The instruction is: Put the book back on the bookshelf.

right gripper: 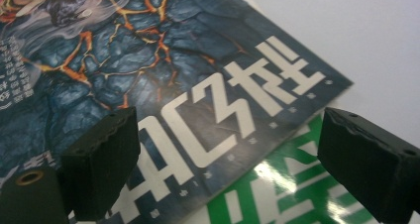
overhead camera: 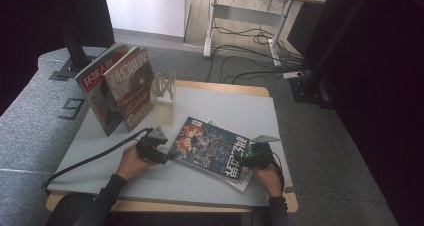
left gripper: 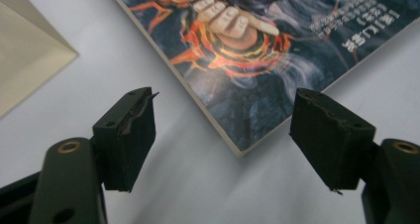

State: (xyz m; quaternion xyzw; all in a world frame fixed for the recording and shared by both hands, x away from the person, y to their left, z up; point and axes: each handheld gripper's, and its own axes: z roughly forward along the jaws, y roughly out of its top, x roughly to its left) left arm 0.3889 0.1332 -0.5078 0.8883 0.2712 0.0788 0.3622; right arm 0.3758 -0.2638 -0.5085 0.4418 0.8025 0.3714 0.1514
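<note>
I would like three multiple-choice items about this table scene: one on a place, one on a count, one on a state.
1. Where does the dark-cover magazine lie?
A. flat on the table, over a green-and-white magazine
B. upright in the stand
C. on the floor

2. How many magazines stand upright beside the wooden stand?
A. none
B. two
C. four

3. How are the jaws of the left tool?
A. shut on the magazine
B. apart, pressing on nothing
C. shut on the stand

Answers:
1 A: the green-and-white magazine shows from under its edge.
2 B: the red-title magazine and the brown-cover magazine stand there.
3 B: the magazine's corner lies ahead of the open jaws.
</note>
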